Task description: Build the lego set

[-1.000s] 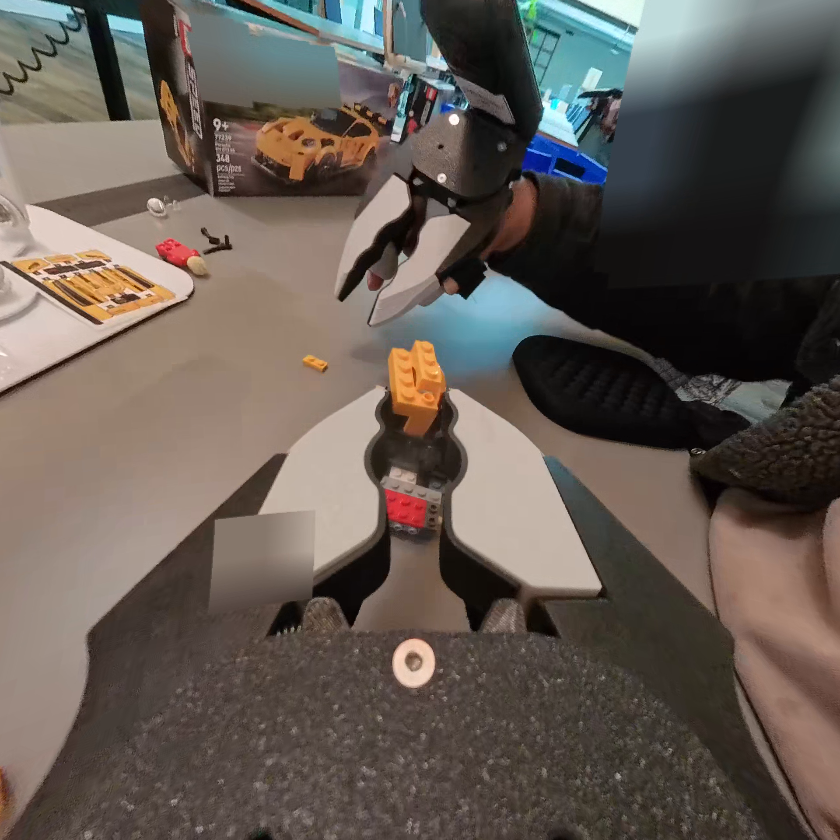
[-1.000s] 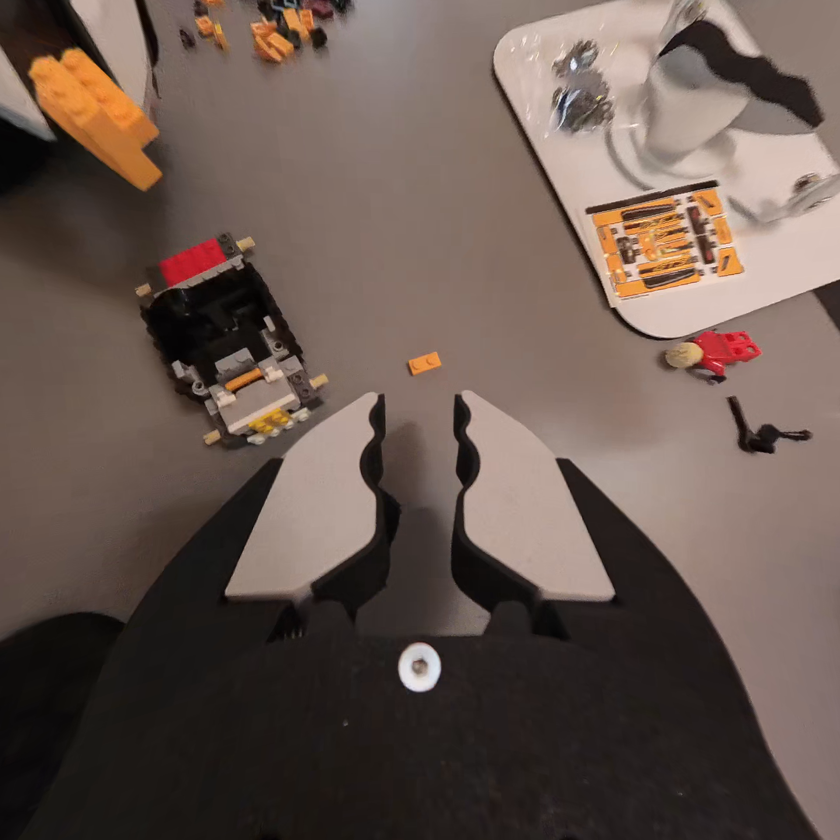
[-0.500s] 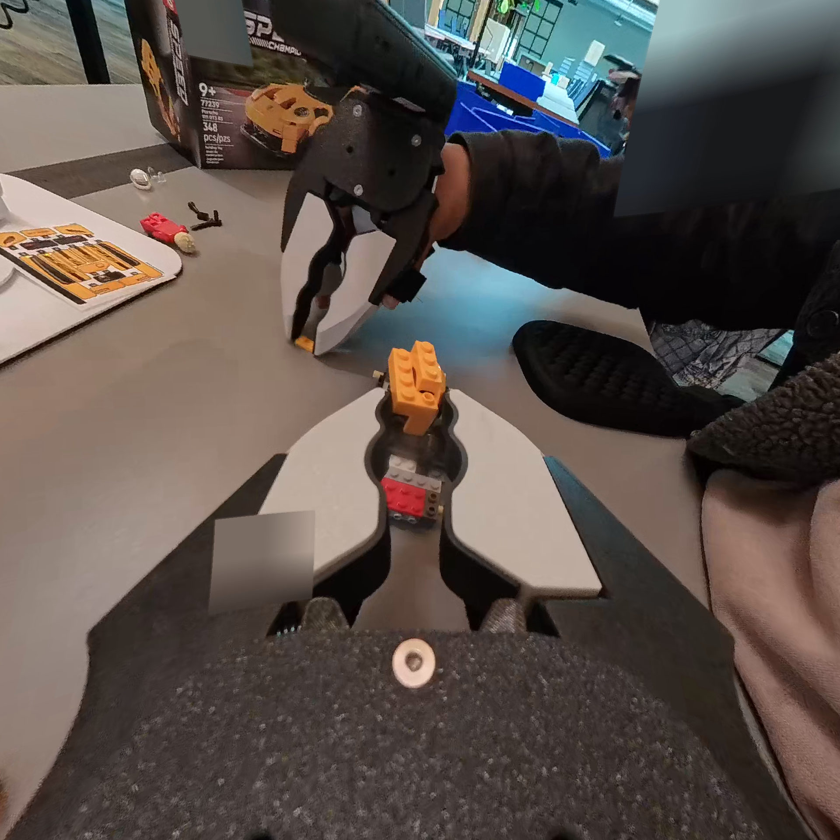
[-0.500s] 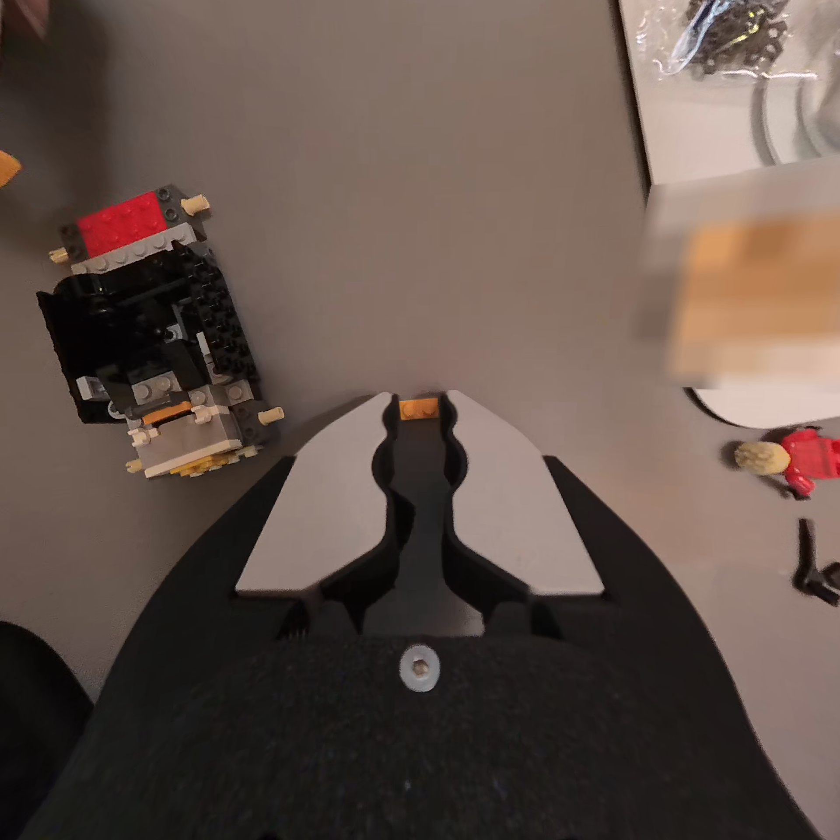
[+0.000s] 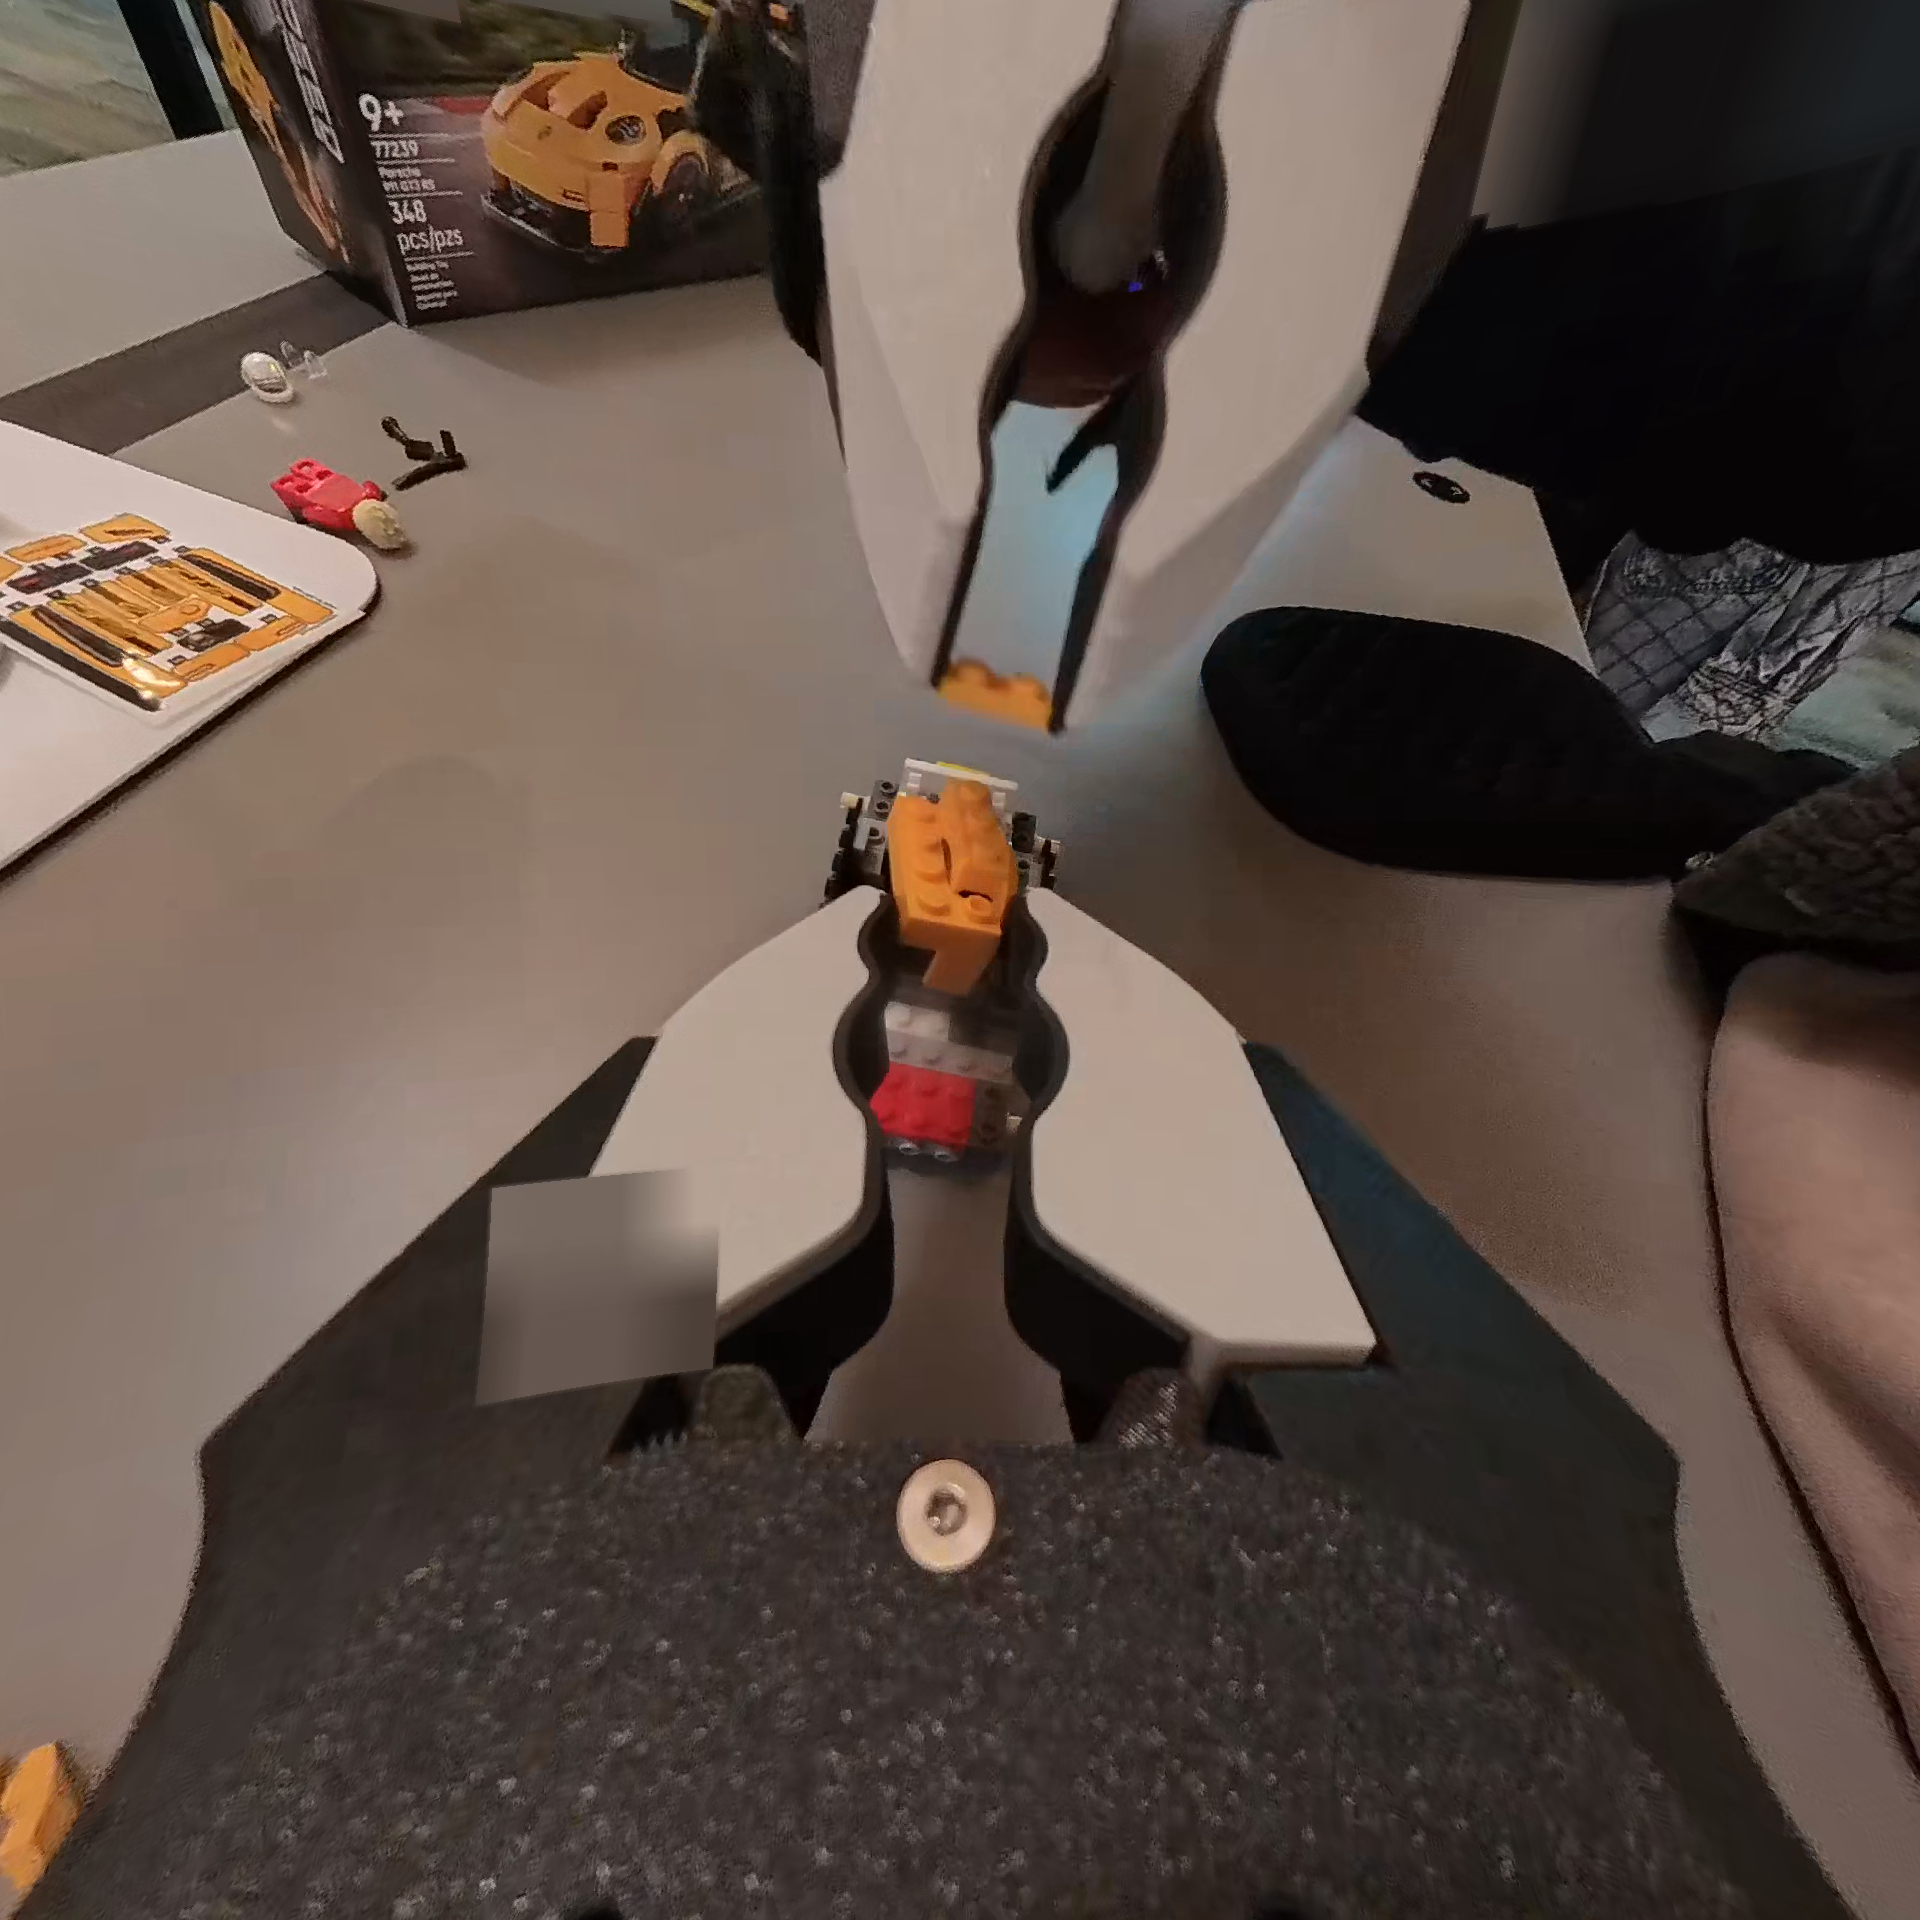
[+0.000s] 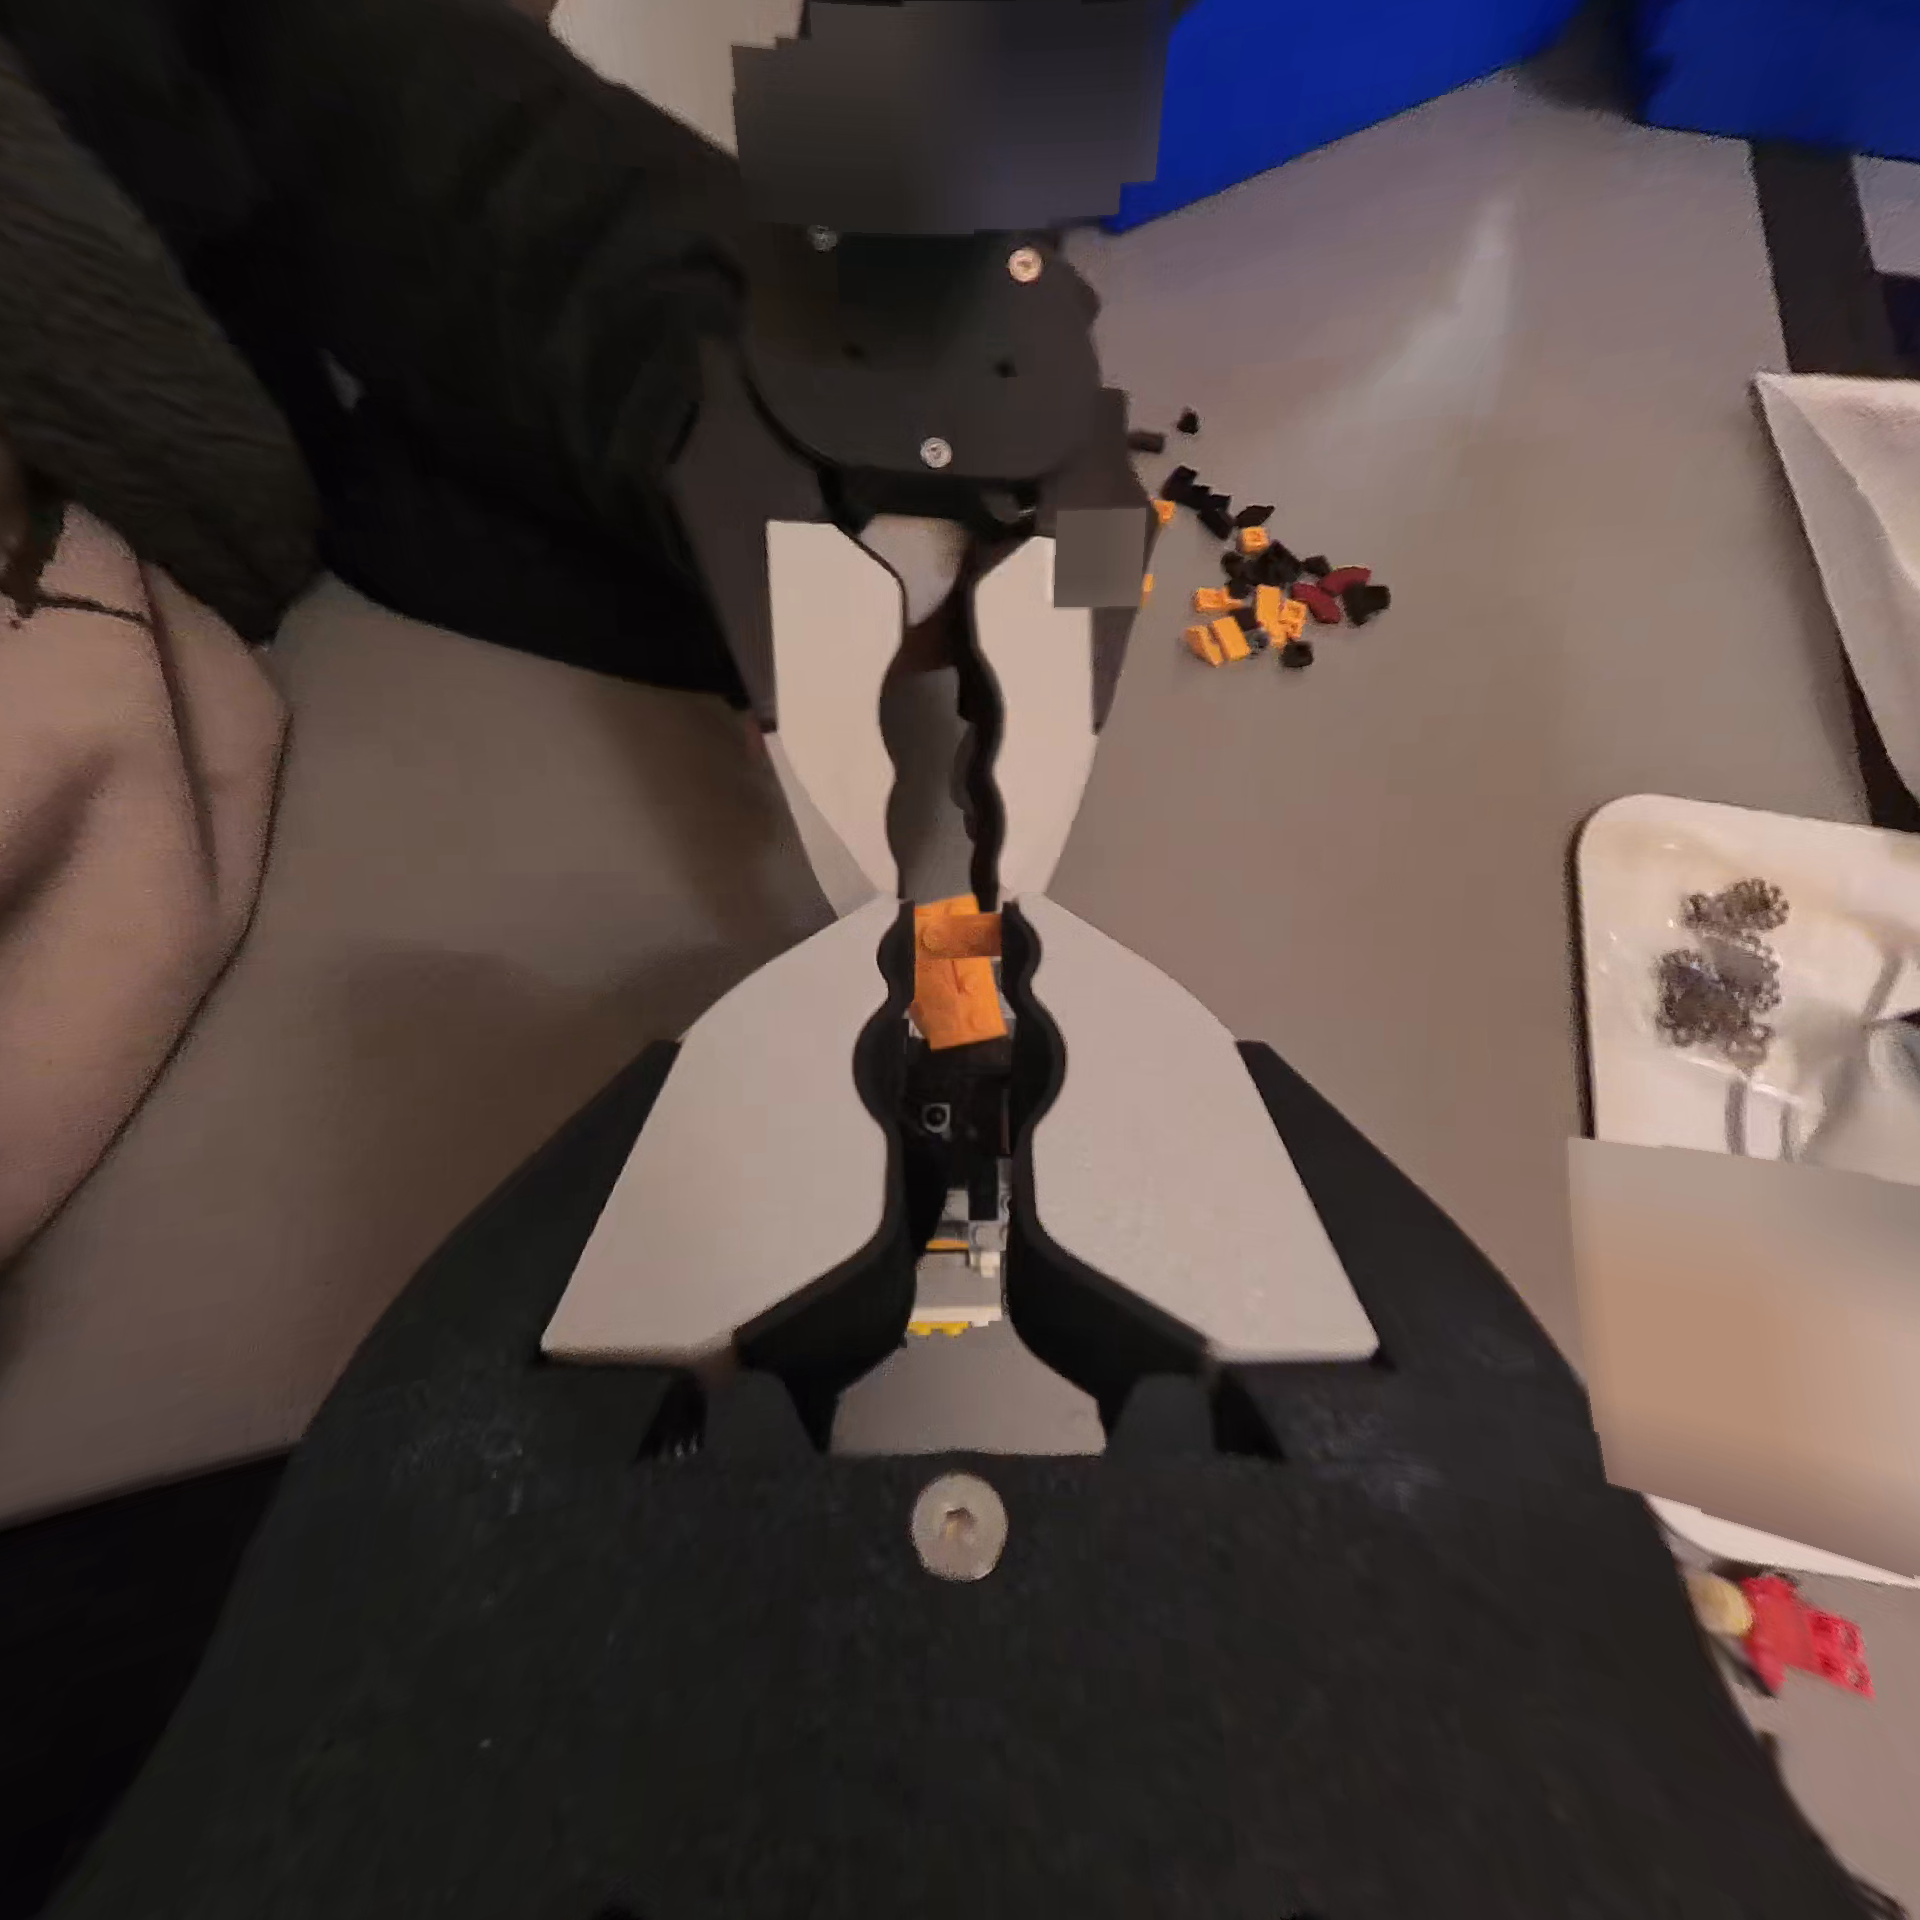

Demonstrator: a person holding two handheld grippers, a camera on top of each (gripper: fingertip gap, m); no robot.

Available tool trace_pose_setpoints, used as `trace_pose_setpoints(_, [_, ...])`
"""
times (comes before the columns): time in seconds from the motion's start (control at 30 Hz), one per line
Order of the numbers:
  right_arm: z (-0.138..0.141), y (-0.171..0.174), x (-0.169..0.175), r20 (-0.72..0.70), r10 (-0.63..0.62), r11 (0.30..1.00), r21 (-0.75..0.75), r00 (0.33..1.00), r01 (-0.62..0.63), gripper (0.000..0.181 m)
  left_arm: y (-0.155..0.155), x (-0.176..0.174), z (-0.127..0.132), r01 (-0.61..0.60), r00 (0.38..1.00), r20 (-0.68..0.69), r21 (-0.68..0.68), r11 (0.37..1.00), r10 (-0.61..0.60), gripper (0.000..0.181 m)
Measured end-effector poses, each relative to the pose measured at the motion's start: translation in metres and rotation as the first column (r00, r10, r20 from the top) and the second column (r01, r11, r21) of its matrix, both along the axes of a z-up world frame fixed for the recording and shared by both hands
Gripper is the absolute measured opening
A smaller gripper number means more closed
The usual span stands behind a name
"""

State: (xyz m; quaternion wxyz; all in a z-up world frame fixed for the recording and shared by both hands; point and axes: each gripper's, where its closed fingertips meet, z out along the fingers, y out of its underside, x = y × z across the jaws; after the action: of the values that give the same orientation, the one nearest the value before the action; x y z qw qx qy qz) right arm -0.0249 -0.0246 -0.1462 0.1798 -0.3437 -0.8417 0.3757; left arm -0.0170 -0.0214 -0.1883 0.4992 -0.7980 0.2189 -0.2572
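My left gripper [image 5: 951, 904] is shut on an orange brick assembly [image 5: 951, 873] and holds it over the black and grey car chassis [image 5: 930, 1107], which lies on the grey table. My right gripper [image 6: 958, 920] is shut on a small orange plate [image 6: 961, 933]. It faces the left gripper tip to tip, with the plate right at the end of the assembly [image 6: 961, 1003]. In the left wrist view the right gripper [image 5: 997, 696] comes down from above with the plate [image 5: 992, 691] just beyond the assembly. The chassis [image 6: 961, 1195] shows between my right fingers.
The set's box [image 5: 499, 156] stands at the back left. A sticker sheet [image 5: 156, 613] lies on a white tray, with a red minifigure [image 5: 332, 499] beside it. Loose orange and black pieces [image 6: 1268, 603] and a bag of parts [image 6: 1714, 987] lie nearby. A dark sleeve [image 6: 260, 312] is close. My hands' fingertips stand some 4 cm from each other. Both grippers' tips are roughly 25 cm from the red minifigure [image 5: 332, 499]. My right wrist view [image 6: 1777, 1614] looks at it from another angle.
My right gripper shut on the small orange plate on the table, lifted it and carried it to the tip of the left gripper's orange assembly. The left gripper kept its hold.
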Motion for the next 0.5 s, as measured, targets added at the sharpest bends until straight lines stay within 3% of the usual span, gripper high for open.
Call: trace_pose_setpoints(0.5, [-0.018, -0.023, 0.021, 0.057, 0.02, 0.997, 0.075, 0.998, -0.024, 0.015, -0.015, 0.028, 0.003, 0.136, 0.99, -0.04, 0.034, 0.99, -0.135, 0.02])
